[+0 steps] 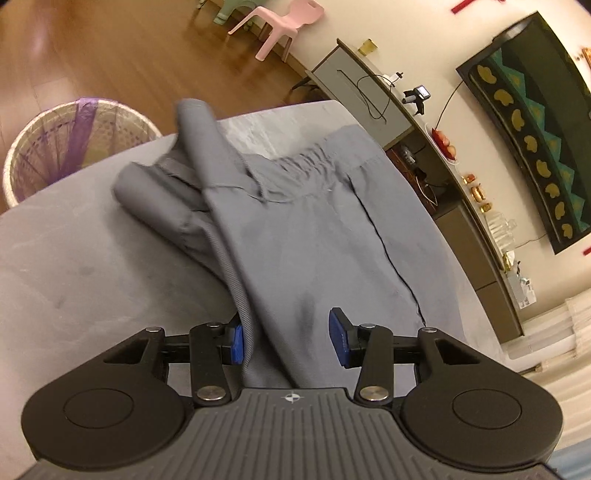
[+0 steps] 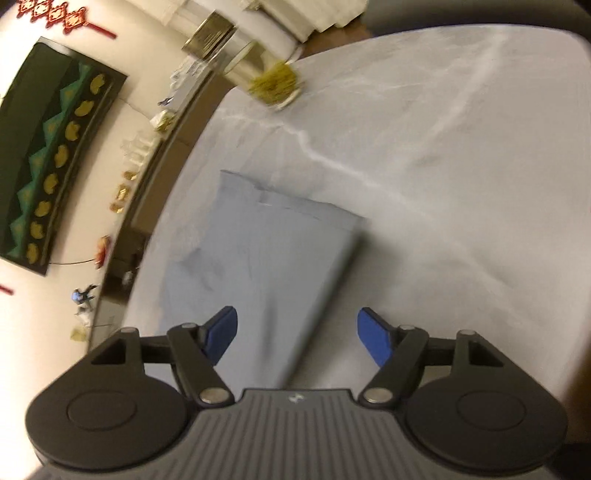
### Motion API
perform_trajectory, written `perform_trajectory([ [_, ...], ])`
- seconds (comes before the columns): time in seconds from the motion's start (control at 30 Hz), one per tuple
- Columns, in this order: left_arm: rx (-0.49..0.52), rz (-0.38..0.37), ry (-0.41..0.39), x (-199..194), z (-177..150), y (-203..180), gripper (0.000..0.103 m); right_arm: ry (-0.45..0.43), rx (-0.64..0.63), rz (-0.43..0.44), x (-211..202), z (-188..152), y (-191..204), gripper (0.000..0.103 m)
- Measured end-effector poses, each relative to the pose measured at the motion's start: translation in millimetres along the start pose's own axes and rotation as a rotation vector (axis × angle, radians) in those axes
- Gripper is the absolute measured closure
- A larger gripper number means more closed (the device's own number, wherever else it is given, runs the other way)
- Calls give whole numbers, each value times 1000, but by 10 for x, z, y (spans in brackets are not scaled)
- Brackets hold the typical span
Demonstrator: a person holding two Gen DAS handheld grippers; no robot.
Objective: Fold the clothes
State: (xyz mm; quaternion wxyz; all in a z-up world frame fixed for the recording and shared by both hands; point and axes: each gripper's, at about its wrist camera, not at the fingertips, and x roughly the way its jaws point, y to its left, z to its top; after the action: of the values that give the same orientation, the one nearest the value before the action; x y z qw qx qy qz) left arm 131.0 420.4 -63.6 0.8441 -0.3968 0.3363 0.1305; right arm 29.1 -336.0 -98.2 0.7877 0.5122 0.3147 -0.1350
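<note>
- Closest to the left wrist lens, the left gripper [image 1: 286, 338] has its blue-padded jaws standing wide apart, with a lifted ridge of the grey trousers [image 1: 295, 221] running up between them; the cloth brushes the left pad, but nothing is clamped.
- Those trousers lie on the grey tabletop [image 1: 66, 258] with the gathered waistband at the far end and one leg doubled over into a raised fold on the left. That looks like a fold half made.
- Jaws straddling the ridge suggest the gripper is lined up to pinch that edge, or has let it drop; I cannot tell which.
- From the right wrist view, the right gripper [image 2: 299, 338] is likewise wide open and holds nothing, hanging above a flat trouser end on the pale tabletop; the picture is blurred.
- Around the table: a woven basket [image 1: 74, 147] with a purple liner, a pink chair [image 1: 284, 22] on the wooden floor [image 1: 110, 55], a sideboard [image 1: 443, 166] with small objects, and a dark green wall panel [image 1: 535, 129].
</note>
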Motion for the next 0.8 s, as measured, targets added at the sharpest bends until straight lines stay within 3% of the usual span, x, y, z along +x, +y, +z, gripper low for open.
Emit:
perform_trajectory([
  [0.03, 6, 12, 4, 15, -17, -43, 61, 14, -14, 26, 137, 34, 67, 30],
  [0.07, 9, -5, -8, 2, -14, -95, 85, 28, -29, 52, 274, 67, 135, 38],
  [0.1, 9, -57, -43, -47, 17, -160, 95, 42, -65, 42, 392, 74, 249, 52],
  [0.13, 9, -110, -78, -96, 48, -226, 99, 55, -106, 24, 506, 75, 373, 94],
  [0.17, 8, -163, -113, -145, 79, -291, 99, 45, -141, 31, 575, 88, 489, 97],
  [0.27, 8, -321, -217, -291, 171, -487, 101, -147, -290, 194, 343, 201, 924, 99],
  [0.33, 15, -418, -282, -403, 207, -586, 101, -278, -455, 249, 78, 163, 1204, 99],
  [0.37, 26, -430, -289, -449, 171, -547, 101, -317, -500, 248, 4, 171, 1259, 99],
  [0.43, -2, -310, -181, -327, 69, -315, 101, -289, -464, 187, -45, 246, 1097, 99],
  [0.5, -9, -144, -29, -149, -49, -65, 101, -154, -374, 57, 119, 379, 789, 99],
  [0.53, -4, -88, 18, -102, -93, 10, 101, -90, -337, 32, 175, 399, 655, 98],
  [0.63, 16, -32, 31, -132, -157, 47, 100, 16, -255, 13, 203, 454, 391, 84],
  [0.73, 10, 8, 40, -136, -201, 72, 99, 26, -211, 8, 107, 485, 322, 50],
  [0.8, 3, 27, 38, -133, -215, 60, 94, 21, -182, 14, -31, 472, 261, 50],
])
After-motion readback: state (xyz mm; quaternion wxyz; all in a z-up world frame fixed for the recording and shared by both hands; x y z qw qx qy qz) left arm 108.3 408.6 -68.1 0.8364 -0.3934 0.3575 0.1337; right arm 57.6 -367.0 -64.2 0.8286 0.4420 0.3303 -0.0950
